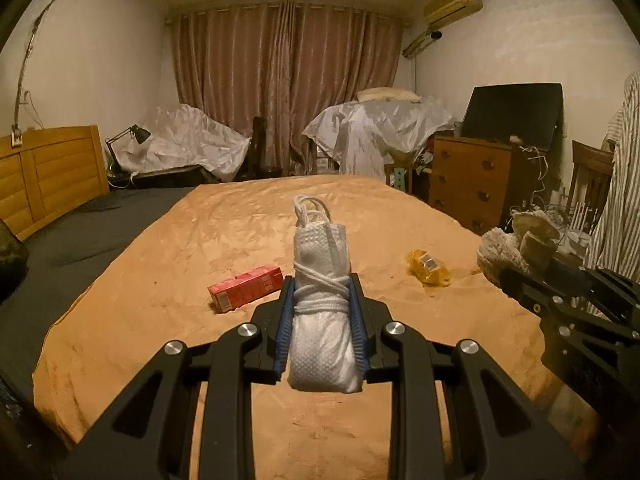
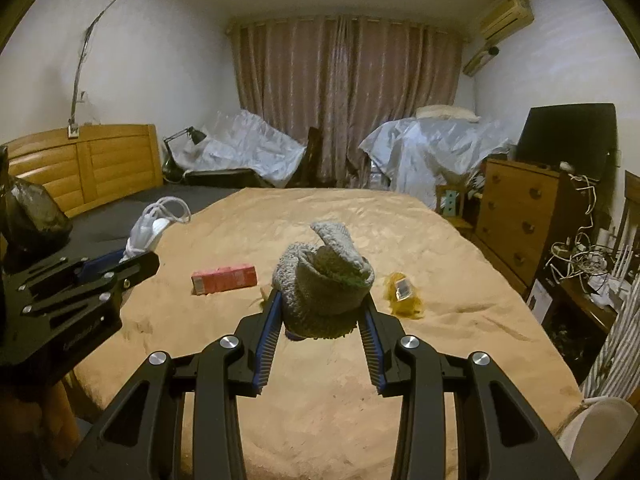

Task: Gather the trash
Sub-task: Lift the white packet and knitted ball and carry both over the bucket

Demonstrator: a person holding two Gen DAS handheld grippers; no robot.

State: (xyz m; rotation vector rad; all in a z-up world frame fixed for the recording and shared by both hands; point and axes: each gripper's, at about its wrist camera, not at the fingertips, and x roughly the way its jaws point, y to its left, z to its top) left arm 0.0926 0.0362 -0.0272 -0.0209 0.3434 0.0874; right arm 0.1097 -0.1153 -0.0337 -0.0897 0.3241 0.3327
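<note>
My left gripper [image 1: 322, 292] is shut on a rolled white face mask [image 1: 320, 264] bound with its own white straps, held up above the bed. My right gripper [image 2: 322, 300] is shut on a bundled grey fuzzy sock [image 2: 320, 280], also lifted off the bed. In the left wrist view the right gripper [image 1: 508, 268] and its sock [image 1: 504, 252] show at the right edge. In the right wrist view the left gripper [image 2: 136, 258] and the mask [image 2: 148, 232] show at the left. A red carton [image 1: 246, 292] [image 2: 224, 279] and a yellow wrapper [image 1: 429, 266] [image 2: 402, 292] lie on the orange bedspread [image 1: 160, 280] [image 2: 320, 400].
A wooden headboard [image 1: 48, 176] bounds the bed on the left. A dark bag [image 2: 34, 216] hangs at the left edge. Beyond the bed stand plastic-covered furniture [image 1: 380, 128], curtains [image 1: 288, 80], a wooden dresser [image 1: 472, 184] with a black screen [image 1: 516, 114], and tangled cables [image 2: 580, 256].
</note>
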